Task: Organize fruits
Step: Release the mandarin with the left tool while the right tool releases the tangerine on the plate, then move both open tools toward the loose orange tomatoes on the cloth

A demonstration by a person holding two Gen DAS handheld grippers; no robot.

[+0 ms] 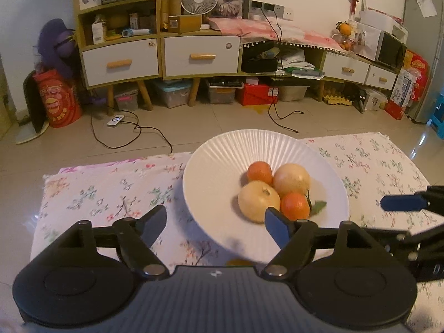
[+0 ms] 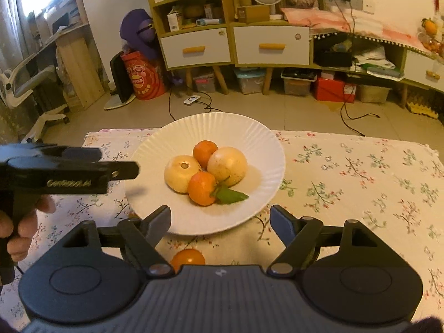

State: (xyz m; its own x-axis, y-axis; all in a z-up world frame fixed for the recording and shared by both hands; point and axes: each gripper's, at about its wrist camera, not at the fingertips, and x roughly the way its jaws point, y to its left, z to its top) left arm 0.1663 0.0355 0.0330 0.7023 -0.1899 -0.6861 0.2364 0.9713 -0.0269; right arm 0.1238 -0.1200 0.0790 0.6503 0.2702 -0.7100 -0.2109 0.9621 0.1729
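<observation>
Both hand-held grippers, left [image 1: 215,222] and right [image 2: 220,222], stand apart and empty. Two oranges [image 2: 202,188] and two pale yellow fruits [image 2: 227,165] cluster in the white ribbed plate [image 2: 155,149] on the floral surface [image 2: 360,172]; another orange [image 2: 188,258] lies before it.

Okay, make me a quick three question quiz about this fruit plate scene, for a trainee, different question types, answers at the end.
1. True or false: the white plate holds only oranges.
2. Multiple choice: where is the stray orange that is off the plate? A) on the floor B) on the floral cloth, near the plate's front rim C) in the right tool
3. Short answer: is either the left tool or the right tool gripping a fruit?

Key
1. False: two oranges, one with a leaf, and two pale yellow fruits.
2. B
3. No; both stand open with nothing between the fingers.
</observation>
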